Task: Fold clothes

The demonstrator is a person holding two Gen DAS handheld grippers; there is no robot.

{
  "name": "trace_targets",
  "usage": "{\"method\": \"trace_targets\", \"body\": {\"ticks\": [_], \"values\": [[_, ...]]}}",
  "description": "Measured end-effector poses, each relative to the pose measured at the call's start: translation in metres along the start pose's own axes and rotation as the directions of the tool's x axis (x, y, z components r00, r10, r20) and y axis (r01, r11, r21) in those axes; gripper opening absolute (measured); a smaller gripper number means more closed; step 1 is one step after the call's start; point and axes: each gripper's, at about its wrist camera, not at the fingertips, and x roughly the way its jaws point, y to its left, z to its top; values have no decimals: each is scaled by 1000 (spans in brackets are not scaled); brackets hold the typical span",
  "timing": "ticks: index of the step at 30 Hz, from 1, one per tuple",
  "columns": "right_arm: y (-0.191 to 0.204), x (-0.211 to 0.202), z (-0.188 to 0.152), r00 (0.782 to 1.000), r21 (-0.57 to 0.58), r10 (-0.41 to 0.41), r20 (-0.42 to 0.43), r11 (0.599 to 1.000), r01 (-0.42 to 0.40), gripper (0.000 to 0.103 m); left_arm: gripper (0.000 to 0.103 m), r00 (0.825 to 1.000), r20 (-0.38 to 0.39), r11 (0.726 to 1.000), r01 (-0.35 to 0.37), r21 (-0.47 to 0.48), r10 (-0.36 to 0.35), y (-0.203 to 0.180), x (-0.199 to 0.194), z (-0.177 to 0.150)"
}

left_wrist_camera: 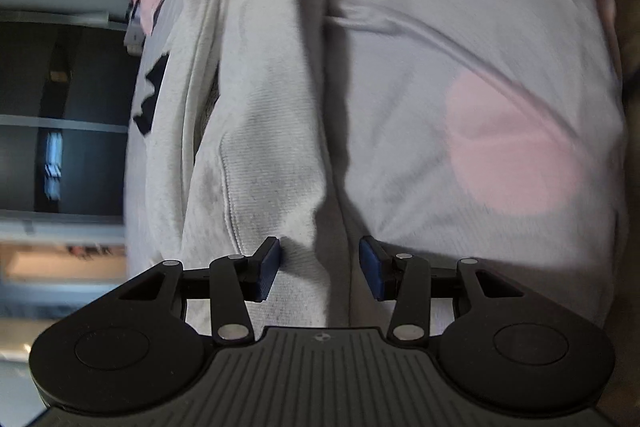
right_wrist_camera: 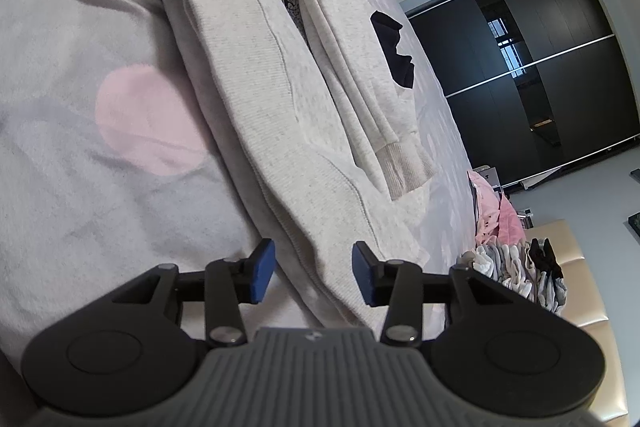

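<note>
Grey hoodie on bed, running 12 to 6. Right claw half open, fabric between, unpinched. Left claw half open around a fold; grip unclear.

**Both grippers parted, tilted down**

The left gripper points downward, its blue pads standing apart; whether they press on anything cannot be told. The right gripper also tilts down, its pads parted, with no pad seen pressing. No hand or sleeve shows in either view.
</note>
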Motion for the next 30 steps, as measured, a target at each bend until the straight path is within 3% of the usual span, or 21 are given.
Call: {"method": "trace_targets", "body": {"ticks": [8, 15, 19, 24, 30], "values": [[1, -2, 0, 1000, -12, -8, 0, 1000, 8, 47, 34, 999, 2, 999, -35, 29, 35, -15, 6, -2], [0, -7, -8, 1000, -10, -27, -5, 1000, 27, 51, 15, 999, -36, 995, -17, -95, 14, 6, 1, 10], [3, -11, -13, 1000, -40, -30, 7, 999, 31, 53, 10, 999, -35, 969, 6, -247, -15, 30, -16, 7], [10, -12, -19, 999, -91, -47, 5, 995, 47, 54, 8, 999, -36, 916, 1, -402, -17, 65, -24, 7], [1, -7, -26, 994, -67, -102, -39, 993, 99, 54, 8, 999, -48, 900, -43, -435, 24, 75, -28, 3]]}}
